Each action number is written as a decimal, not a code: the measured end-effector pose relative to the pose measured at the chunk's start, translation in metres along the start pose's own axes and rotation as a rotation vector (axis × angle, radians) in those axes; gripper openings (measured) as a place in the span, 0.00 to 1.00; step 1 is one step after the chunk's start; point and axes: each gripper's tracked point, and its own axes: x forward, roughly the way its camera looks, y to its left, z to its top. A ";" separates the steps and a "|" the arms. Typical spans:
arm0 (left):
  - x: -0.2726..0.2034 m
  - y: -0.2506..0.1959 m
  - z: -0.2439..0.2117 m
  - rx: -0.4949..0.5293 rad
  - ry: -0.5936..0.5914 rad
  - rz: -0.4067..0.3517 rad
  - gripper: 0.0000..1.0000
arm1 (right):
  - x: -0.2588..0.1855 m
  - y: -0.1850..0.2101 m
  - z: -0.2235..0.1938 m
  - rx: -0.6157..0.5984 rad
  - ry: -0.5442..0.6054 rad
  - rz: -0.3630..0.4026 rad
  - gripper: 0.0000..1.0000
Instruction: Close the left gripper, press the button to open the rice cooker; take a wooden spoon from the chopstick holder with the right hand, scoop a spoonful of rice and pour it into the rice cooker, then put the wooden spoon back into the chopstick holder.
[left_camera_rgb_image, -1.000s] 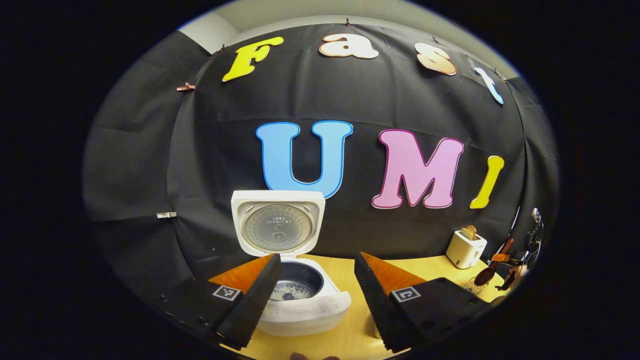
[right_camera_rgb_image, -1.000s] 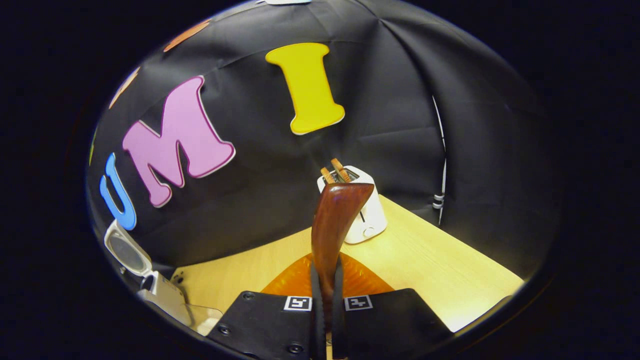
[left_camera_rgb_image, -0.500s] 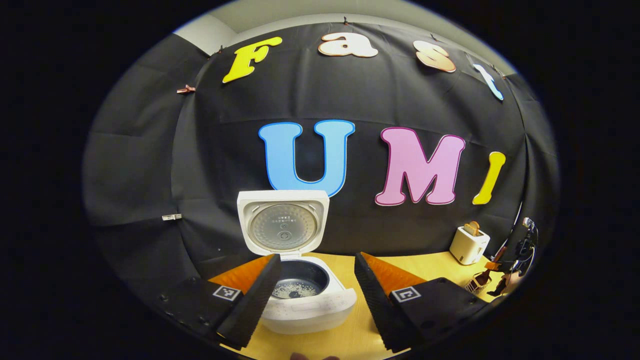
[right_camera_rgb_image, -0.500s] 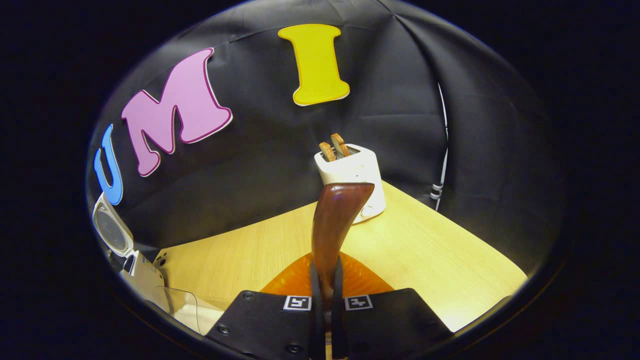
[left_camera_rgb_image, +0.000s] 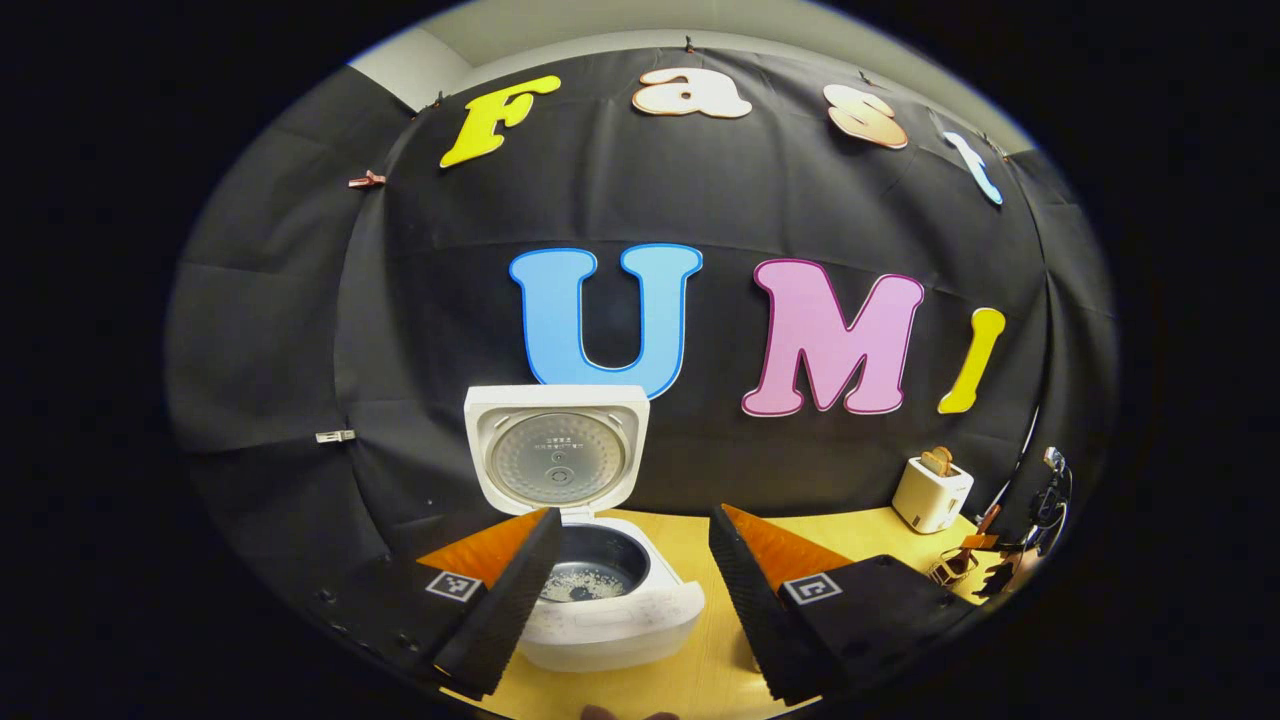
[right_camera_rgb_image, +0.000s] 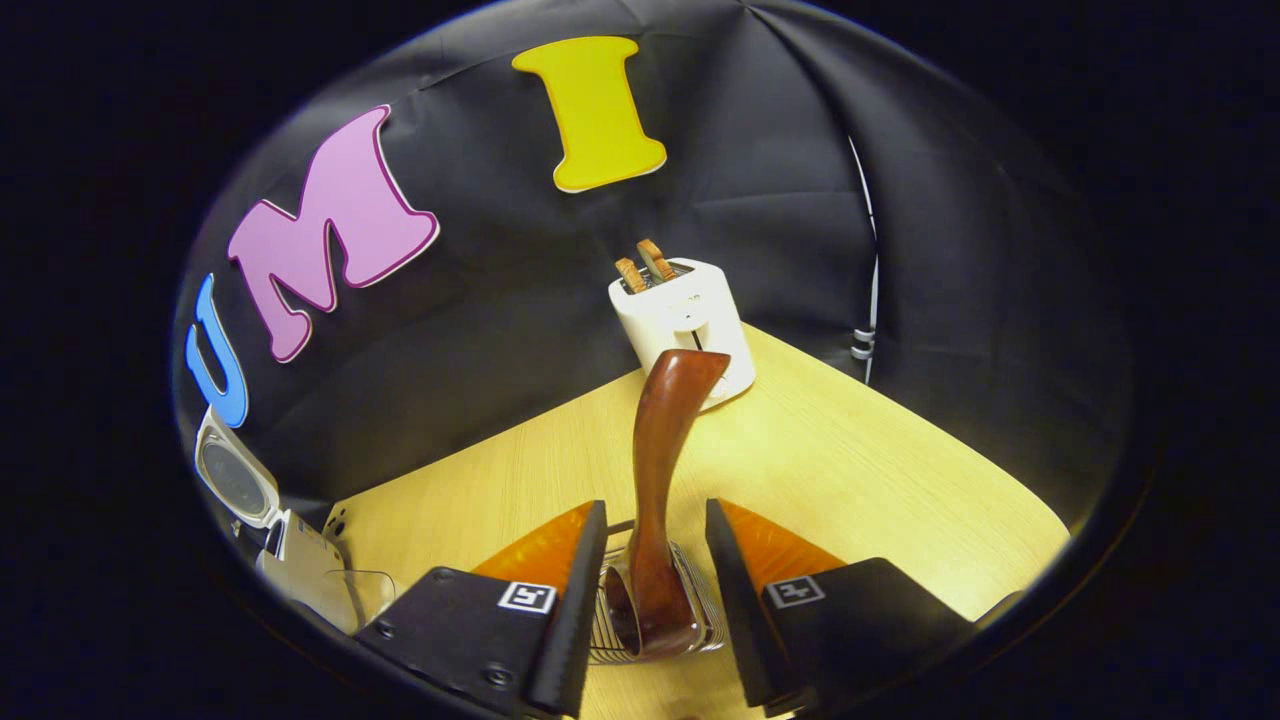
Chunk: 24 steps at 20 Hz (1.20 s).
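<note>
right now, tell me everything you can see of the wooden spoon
The wooden spoon is dark reddish-brown, glossy wood with a curved handle that widens to a flat end. It stands nearly upright, bowl down, in the wire chopstick holder on the light wood table. The right gripper is open, a finger on either side, neither touching it. The toaster stands behind.

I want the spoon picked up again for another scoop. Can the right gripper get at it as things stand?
Probably yes: the right gripper is open, its fingers on either side of the wooden spoon, which stands in the chopstick holder, nothing between.
</note>
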 end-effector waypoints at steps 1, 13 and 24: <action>0.001 -0.002 0.001 0.000 -0.003 -0.003 0.94 | -0.006 -0.002 0.002 0.012 -0.002 -0.005 0.75; 0.035 -0.002 0.027 -0.024 -0.053 -0.078 0.94 | -0.120 0.029 0.070 -0.097 -0.163 0.075 0.84; 0.143 0.066 0.111 0.066 -0.153 0.034 0.94 | -0.220 0.123 0.129 -0.294 -0.310 0.243 0.84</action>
